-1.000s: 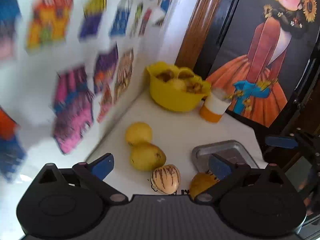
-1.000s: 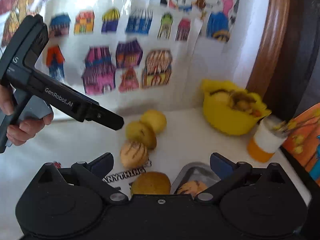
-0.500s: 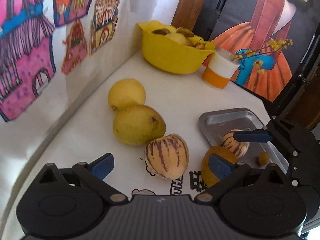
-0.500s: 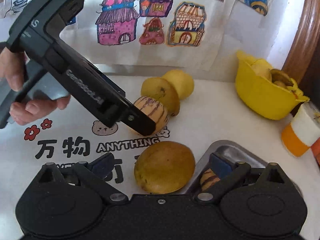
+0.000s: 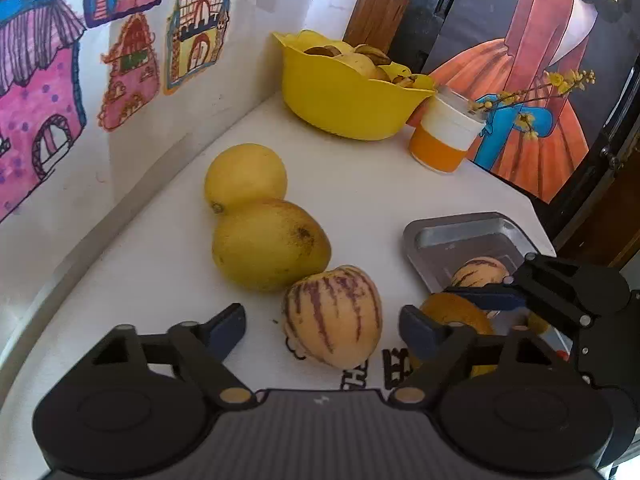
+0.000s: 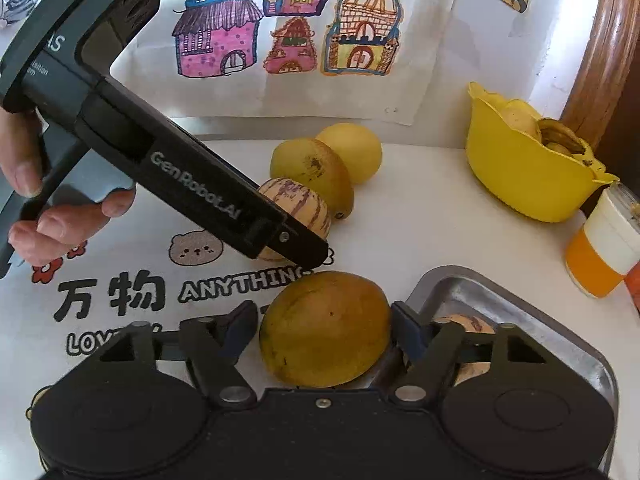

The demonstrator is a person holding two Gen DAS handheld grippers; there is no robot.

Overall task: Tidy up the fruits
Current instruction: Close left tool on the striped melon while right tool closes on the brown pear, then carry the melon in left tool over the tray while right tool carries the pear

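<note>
The white table [image 6: 420, 220] carries everything here, with the yellow bowl [image 5: 344, 100] of peels far back by the wall and an orange-and-white cup [image 5: 444, 136] just beside it. Nearer, the metal tray [image 6: 520, 300] sits on the right, one striped fruit [image 5: 480, 272] lying in it. On the mat, the yellow mango [image 5: 268, 244] touches the round lemon [image 5: 244, 176] behind it, and the striped melon [image 5: 332, 316] rests against the mango's near side. The left gripper [image 5: 322, 326] hovers spread wide, that striped melon sitting between its fingertips with a clear gap on the left side. The right gripper [image 6: 324, 326] is also spread, straddling the orange-brown mango [image 6: 324, 328], which lies just left of the tray's edge; the blue pads look close to its skin, though whether they touch I cannot tell. Compared with half a second ago, both grippers have pushed in closer and each fruit now sits deeper between its fingers.
</note>
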